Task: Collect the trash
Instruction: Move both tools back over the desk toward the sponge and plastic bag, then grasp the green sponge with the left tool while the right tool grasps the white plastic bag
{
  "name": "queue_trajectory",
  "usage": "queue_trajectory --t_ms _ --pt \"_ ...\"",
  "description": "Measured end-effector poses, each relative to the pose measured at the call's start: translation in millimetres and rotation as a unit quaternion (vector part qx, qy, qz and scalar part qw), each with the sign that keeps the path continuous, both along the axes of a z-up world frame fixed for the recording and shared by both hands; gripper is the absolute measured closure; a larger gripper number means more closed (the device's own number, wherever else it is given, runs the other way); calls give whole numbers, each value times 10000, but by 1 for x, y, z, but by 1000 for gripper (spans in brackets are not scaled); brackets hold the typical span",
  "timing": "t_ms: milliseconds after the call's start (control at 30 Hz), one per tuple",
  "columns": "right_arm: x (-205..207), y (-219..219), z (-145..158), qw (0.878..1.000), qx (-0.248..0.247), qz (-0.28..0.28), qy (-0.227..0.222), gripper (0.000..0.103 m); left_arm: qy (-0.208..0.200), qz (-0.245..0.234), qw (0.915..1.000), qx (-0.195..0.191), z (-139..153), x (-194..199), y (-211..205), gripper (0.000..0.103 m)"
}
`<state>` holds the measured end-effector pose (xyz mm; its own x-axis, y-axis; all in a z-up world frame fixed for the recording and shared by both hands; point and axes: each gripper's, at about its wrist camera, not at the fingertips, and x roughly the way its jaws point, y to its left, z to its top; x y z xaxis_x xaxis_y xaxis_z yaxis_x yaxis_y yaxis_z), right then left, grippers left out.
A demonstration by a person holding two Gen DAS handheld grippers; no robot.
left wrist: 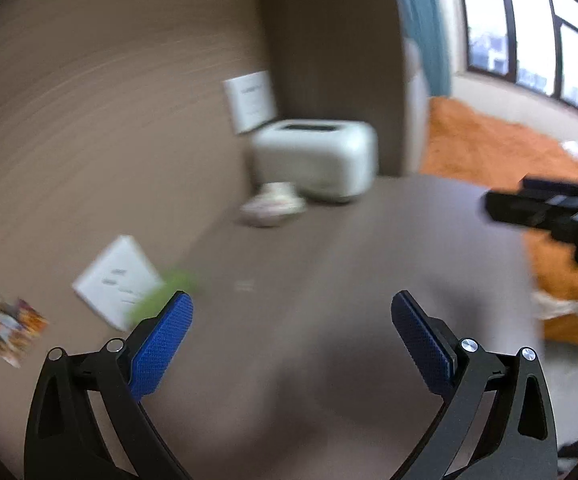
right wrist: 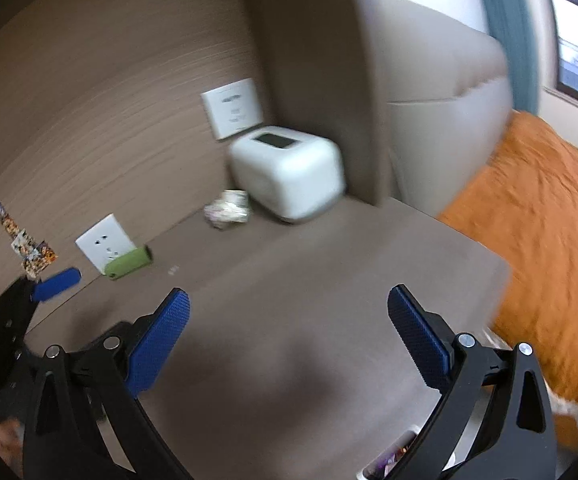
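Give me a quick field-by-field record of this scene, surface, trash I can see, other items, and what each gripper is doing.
surface: brown tabletop against a wall
trash: crumpled wrapper beside the white box
other items: white box in the corner; green cylinder lying by the wall socket; stickers on the wall
nearby: orange blanket to the right
left gripper: open, holding nothing
right gripper: open, holding nothing
image quality: motion-blurred

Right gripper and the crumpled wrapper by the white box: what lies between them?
Bare tabletop only, between the open right gripper and the wrapper, in the right wrist view.
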<state>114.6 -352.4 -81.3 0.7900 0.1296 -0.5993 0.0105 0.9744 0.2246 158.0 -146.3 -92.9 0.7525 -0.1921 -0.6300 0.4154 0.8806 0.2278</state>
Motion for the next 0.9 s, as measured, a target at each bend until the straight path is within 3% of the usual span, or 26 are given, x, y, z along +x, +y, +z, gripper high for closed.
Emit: queue_trajectory --t_ms 167,300,733,900 --pt "50 38 -10 9995 -53 289 116 4 46 227 9986 480 -22 61 50 5" --pt "90 60 -27 9987 -162 388 289 4 191 163 9980 575 -38 95 67 5" --pt "205 98 -69 9939 -783 391 675 4 828 -294 9948 510 -76 131 64 7" --pt "242 98 -82 9925 -483 451 1029 7 778 -335 9951 515 -74 127 68 15"
